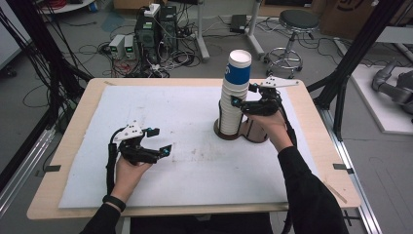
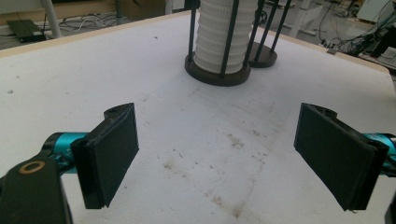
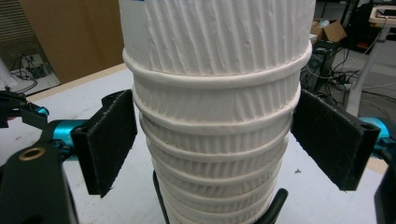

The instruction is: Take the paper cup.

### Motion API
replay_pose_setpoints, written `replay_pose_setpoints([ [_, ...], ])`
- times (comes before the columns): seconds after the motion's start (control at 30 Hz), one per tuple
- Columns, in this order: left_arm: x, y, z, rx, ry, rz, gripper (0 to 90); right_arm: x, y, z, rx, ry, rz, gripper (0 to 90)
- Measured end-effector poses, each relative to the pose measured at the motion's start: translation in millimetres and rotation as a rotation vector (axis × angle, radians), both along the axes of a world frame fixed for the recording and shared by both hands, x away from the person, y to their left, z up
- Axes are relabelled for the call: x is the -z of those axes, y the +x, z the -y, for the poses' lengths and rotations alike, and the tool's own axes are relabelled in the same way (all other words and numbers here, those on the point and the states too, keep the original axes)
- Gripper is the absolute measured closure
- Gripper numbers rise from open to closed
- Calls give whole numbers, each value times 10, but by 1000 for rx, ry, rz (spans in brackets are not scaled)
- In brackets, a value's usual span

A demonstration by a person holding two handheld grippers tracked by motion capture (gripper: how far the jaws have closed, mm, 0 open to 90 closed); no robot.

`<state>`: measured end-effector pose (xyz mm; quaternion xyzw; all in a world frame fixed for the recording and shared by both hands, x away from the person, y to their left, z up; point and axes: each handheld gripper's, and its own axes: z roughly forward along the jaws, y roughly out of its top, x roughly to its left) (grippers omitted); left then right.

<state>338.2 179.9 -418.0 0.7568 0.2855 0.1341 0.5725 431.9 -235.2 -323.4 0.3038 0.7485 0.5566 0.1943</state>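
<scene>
Cup stack [image 1: 234,100]: white ribbed paper cups nested upright in a dark rod holder [image 1: 242,132] with a round base, standing right of centre on the white mat [image 1: 185,146]. The top cup [image 1: 238,68] bears a blue band and sits above the rest.

Right gripper [image 1: 243,95]: held level at the stack's right side, about mid-height. Jaws wide open, one pad [image 3: 109,140] to each side of the cups; in the right gripper view both pads stand just clear of the ribbed wall, so nothing is gripped.

Left gripper [image 1: 161,141]: held over the mat's left half, well apart from the stack. Jaws open and empty, bare stained mat between the pads [image 2: 112,151] in the left gripper view, the stack ahead.

Table [image 1: 63,146]: light wood edge around the mat.
</scene>
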Motion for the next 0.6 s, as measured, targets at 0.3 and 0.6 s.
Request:
replay_pose_setpoints([
  [0.3, -29, -15, 29, 9, -16, 6, 138, -3, 20, 16, 15, 8, 1, 157],
  [0.6, -245, -15, 123, 33, -18, 39, 138, -5, -1, -9, 9, -9, 14, 158],
])
